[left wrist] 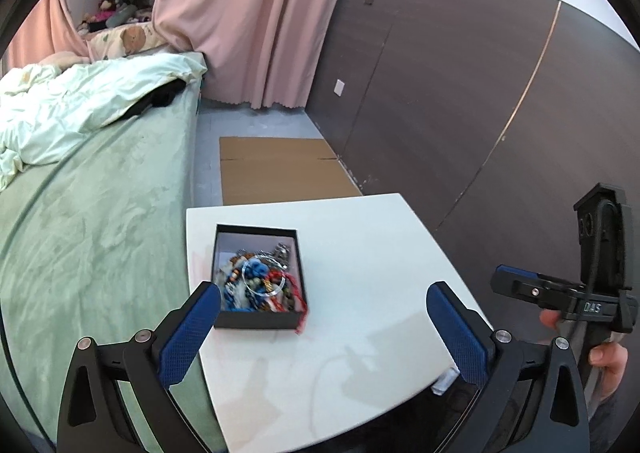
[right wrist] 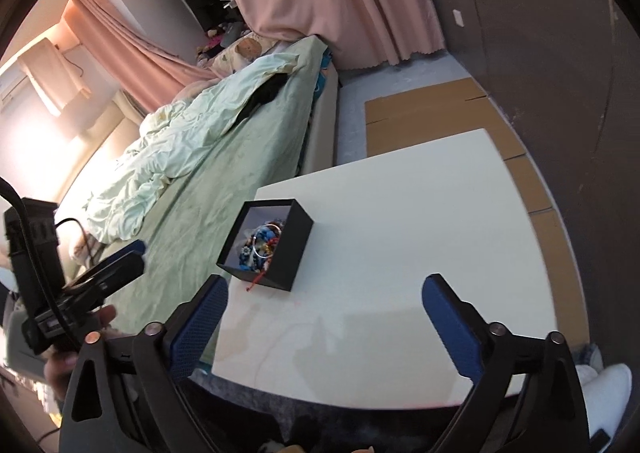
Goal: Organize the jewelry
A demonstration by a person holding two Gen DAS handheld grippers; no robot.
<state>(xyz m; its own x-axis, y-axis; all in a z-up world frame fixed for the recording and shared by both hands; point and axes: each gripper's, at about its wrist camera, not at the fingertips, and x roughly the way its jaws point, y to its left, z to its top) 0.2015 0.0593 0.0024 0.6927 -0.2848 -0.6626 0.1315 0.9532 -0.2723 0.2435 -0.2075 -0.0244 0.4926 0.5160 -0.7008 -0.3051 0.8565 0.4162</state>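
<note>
A black open box (left wrist: 256, 319) (right wrist: 296, 249) stands near the left edge of a white table (left wrist: 360, 253) (right wrist: 400, 213). It holds a tangled pile of jewelry (left wrist: 260, 281) (right wrist: 262, 245): blue and red beads, a silver bangle, and a red cord hanging over its near rim. My left gripper (left wrist: 324, 317) is open and empty, above the table's near part, its left finger (left wrist: 188, 333) beside the box. My right gripper (right wrist: 324, 317) is open and empty, above the table's near edge. The right gripper also shows at the right of the left wrist view (left wrist: 520, 281).
A bed with a green sheet (left wrist: 92, 233) (right wrist: 208, 181) and a pale duvet lies left of the table. Flat cardboard (left wrist: 280, 169) (right wrist: 432, 105) lies on the floor beyond it. A dark panelled wall (left wrist: 460, 93) runs along the right, pink curtains (left wrist: 256, 13) behind.
</note>
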